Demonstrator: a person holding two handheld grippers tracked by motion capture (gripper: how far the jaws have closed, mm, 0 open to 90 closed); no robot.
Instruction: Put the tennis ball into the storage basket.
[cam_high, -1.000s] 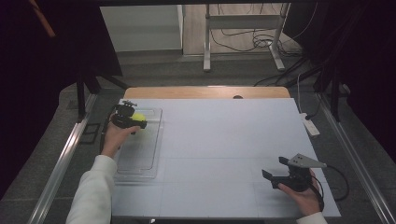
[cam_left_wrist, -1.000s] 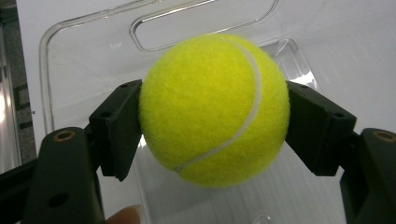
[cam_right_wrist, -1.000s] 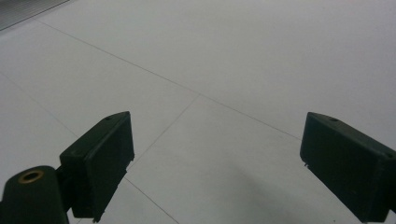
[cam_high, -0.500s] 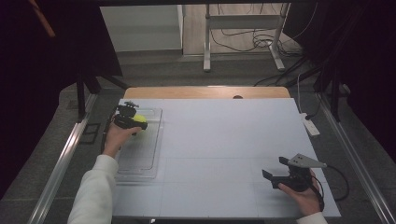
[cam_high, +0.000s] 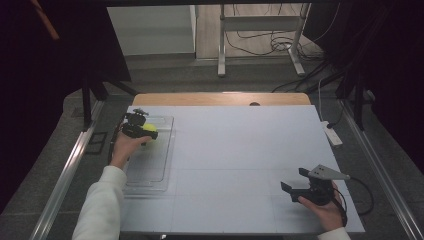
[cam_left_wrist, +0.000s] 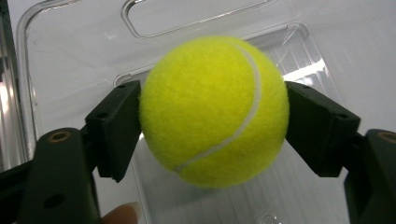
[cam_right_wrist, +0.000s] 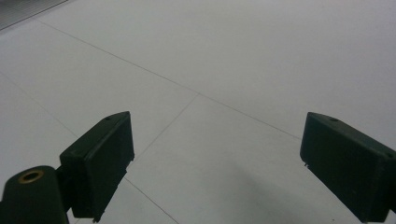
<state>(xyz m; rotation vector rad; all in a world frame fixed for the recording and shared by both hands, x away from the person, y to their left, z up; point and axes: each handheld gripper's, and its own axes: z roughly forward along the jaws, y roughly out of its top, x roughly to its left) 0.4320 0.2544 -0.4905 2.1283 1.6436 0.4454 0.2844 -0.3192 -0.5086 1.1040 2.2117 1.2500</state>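
Observation:
A yellow-green tennis ball (cam_left_wrist: 214, 109) sits between the two black jaws of my left gripper (cam_left_wrist: 212, 116), which is shut on it. In the high view the left gripper (cam_high: 142, 131) holds the ball (cam_high: 149, 130) over the far part of a clear plastic tray (cam_high: 152, 170) at the table's left side. Through the left gripper view the tray's clear floor (cam_left_wrist: 299, 51) shows behind the ball. My right gripper (cam_high: 295, 181) rests at the near right of the table, open, with bare white table between its jaws (cam_right_wrist: 215, 158).
The white table top (cam_high: 240, 150) stretches between the two hands. A white power strip (cam_high: 332, 134) lies off the right edge. Metal rails run along both sides, and a stand with cables is on the floor beyond the far edge.

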